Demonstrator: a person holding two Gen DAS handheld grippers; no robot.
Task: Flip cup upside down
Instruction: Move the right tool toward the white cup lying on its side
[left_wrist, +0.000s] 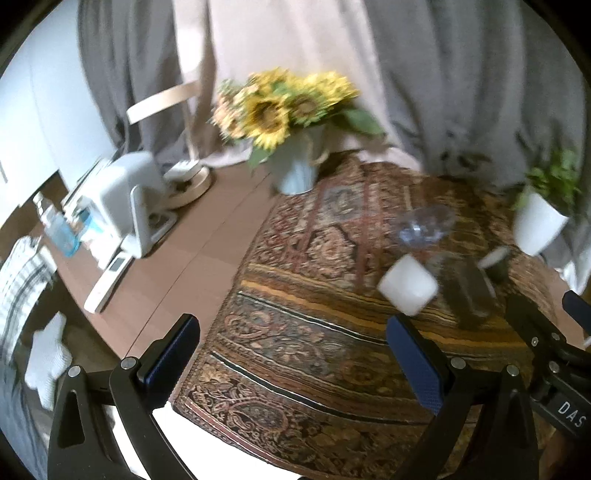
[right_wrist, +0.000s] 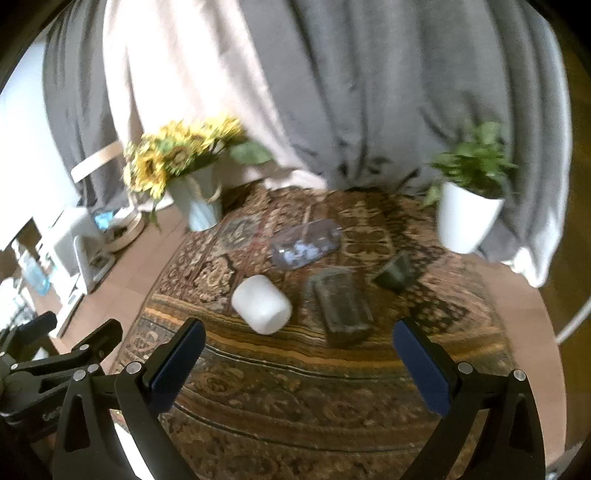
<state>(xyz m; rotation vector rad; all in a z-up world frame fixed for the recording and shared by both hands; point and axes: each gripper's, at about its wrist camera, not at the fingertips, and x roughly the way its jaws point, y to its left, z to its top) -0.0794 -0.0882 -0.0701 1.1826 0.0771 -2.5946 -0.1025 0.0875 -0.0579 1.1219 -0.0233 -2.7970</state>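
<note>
The cup (right_wrist: 394, 274), small and dark, sits on the patterned cloth (right_wrist: 295, 387) that covers the counter, just to the right of the dark rectangular tray (right_wrist: 341, 306) and between that tray and the white plant pot (right_wrist: 463, 221). Motion blur hides whether it stands upright or leans; its pale mouth seems to face up and to the left in the left wrist view (left_wrist: 496, 263). From the right hand-held gripper (right_wrist: 295, 373), whose fingers are spread wide and hold nothing, the cup lies ahead and a little right of centre, past the tray. The left hand-held gripper (left_wrist: 295, 373) is likewise spread and empty, and from it the cup lies far to the right, beyond the white jar (left_wrist: 408, 284) lying on its side. The right one is judged nearer and better lined up, so the reach probably falls to it, approaching across the cup's side wall.
</note>
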